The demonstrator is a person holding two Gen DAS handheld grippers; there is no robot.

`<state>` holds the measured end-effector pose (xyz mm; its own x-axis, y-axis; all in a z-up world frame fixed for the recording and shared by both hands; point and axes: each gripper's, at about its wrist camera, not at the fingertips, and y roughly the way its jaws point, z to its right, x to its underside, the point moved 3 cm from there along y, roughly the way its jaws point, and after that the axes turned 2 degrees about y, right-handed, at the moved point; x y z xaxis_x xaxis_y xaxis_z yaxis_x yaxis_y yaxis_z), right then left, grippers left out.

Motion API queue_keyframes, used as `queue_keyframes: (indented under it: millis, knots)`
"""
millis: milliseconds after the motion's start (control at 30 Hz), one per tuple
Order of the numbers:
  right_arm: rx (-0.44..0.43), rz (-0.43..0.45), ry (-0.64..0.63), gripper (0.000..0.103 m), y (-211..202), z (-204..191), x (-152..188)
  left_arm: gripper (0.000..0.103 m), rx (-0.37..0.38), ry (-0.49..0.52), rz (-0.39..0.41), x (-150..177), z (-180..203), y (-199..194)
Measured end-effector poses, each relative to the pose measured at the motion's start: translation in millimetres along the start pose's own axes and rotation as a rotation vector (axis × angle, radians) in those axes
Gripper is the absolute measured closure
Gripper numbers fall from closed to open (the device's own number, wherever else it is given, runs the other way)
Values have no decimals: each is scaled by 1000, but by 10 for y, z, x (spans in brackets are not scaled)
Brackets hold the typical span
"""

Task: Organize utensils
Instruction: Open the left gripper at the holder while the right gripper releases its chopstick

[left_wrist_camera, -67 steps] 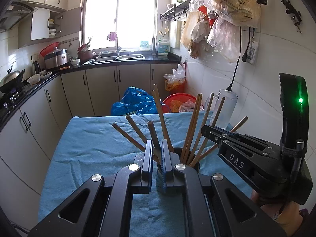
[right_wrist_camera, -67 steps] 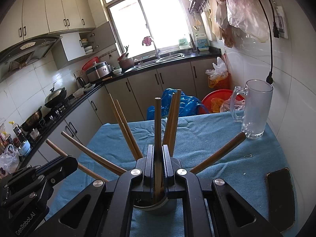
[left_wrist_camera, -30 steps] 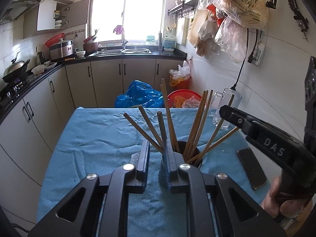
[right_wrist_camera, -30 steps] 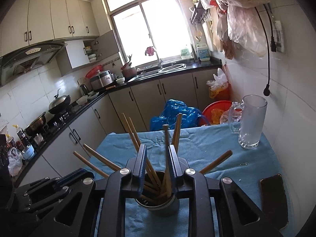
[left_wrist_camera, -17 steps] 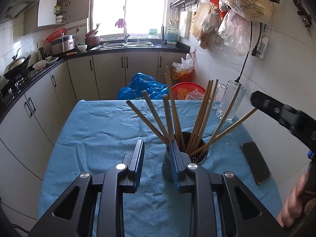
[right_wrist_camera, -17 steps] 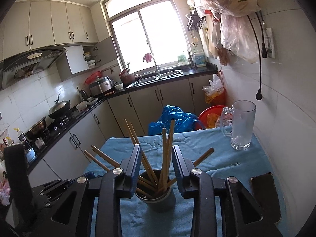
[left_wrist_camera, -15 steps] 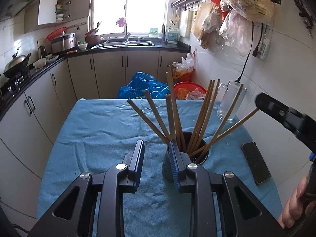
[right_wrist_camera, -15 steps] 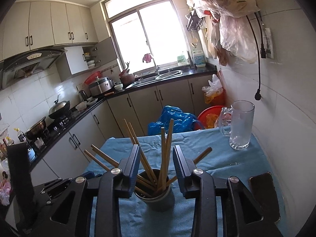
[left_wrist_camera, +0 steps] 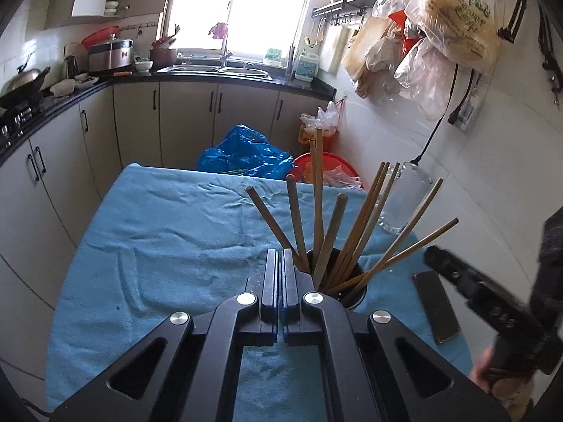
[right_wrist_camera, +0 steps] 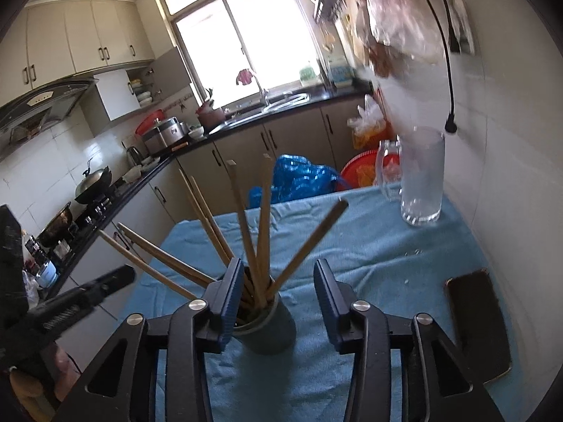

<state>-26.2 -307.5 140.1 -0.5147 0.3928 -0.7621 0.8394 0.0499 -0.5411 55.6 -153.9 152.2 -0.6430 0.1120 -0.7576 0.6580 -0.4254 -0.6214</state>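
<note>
A dark round holder (left_wrist_camera: 353,293) stands on the blue cloth (left_wrist_camera: 169,232) with several wooden chopsticks (left_wrist_camera: 318,197) fanned out of it. My left gripper (left_wrist_camera: 280,253) is shut and empty, just left of the holder's rim. In the right wrist view the holder (right_wrist_camera: 271,327) and its chopsticks (right_wrist_camera: 262,225) sit low in the middle. My right gripper (right_wrist_camera: 278,272) is open and empty, pulled back above the holder, its jaws standing either side of the chopsticks. The right gripper body (left_wrist_camera: 492,302) shows at the right of the left wrist view.
A glass mug (right_wrist_camera: 420,179) stands at the cloth's far right by the tiled wall. A dark phone (right_wrist_camera: 476,320) lies on the cloth at the right. Kitchen cabinets and a sink counter (left_wrist_camera: 197,74) lie beyond; blue bag (left_wrist_camera: 242,151) on the floor.
My left gripper has shut, empty, and shifted left of the holder. My right gripper has opened wider and drawn back, and its view has tilted.
</note>
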Motion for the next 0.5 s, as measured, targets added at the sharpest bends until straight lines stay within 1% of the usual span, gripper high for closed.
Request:
queue_keyframes:
  millis: [33,100,167,200,300,400,433,467,500]
  knots:
    - [-3,-6,9,55,35,22,5,102,7,-2,3,7,-7,5]
    - [-4,-16,24,55,105,59,23,96,-2,11,2,22,-1,40]
    - [-1,-19,29,55,160,72,24,76,-6,17,4,30,6,87]
    - [0,-18,31,55,184,81,16,73,-7,13,9,23,6,99]
    - [-5,-4,33,55,224,106,-20,72,11,11,28,-17,9,126]
    - [-6,7,16,55,265,105,-72,72,26,36,52,-97,79,132]
    - [-5,9,9,59,275,94,-85,72,29,47,59,-113,99,126]
    - [-2,11,-1,69,280,82,-97,72,31,59,66,-132,129,118]
    - [1,10,-12,74,290,69,-112,72,35,70,69,-149,156,114]
